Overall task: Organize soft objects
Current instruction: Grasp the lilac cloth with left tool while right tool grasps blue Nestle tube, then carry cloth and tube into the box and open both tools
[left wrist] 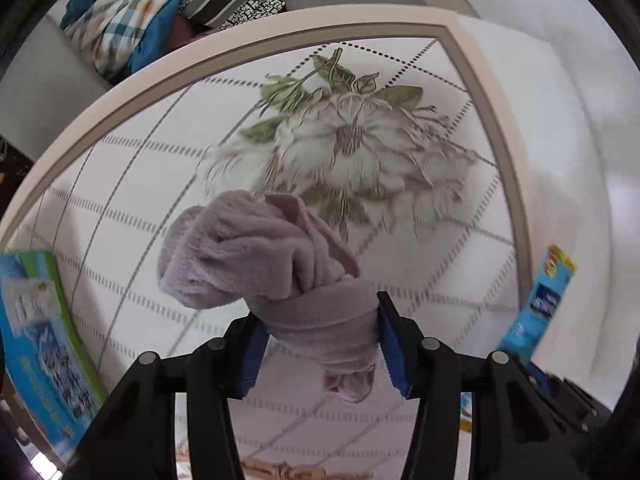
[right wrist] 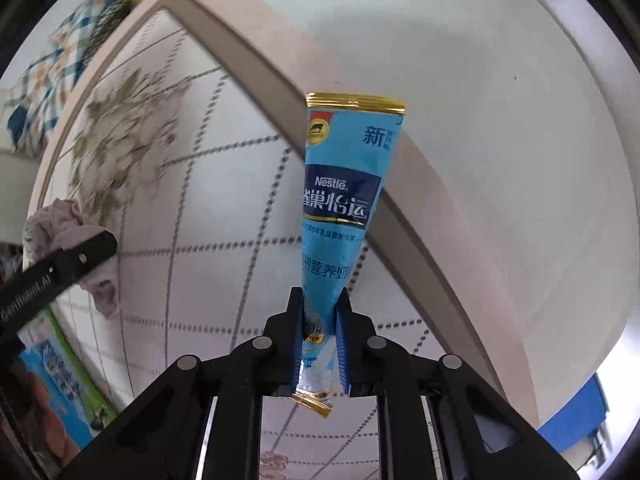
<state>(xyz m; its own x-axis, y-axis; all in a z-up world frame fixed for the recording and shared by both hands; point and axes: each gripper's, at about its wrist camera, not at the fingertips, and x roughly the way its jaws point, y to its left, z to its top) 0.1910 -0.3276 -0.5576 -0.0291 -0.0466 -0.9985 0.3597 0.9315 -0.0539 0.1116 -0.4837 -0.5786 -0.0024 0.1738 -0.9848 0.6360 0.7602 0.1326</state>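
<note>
The left gripper [left wrist: 320,336] clamps a bunched lilac fleece cloth [left wrist: 256,252] above the floral quilted bed [left wrist: 132,184]. The right gripper [right wrist: 320,340] pinches a blue-and-gold foil sachet [right wrist: 344,200] by its lower end. Keep both grips firm — the hanging ends could swing or slip — and lower each squarely before letting go.

"Nestle" and "新" on the blue sachet [right wrist: 340,200]

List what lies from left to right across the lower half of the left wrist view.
Green and blue box → lilac fleece cloth, pinched in the left gripper → blue Nestle sachet at the right edge.
</note>
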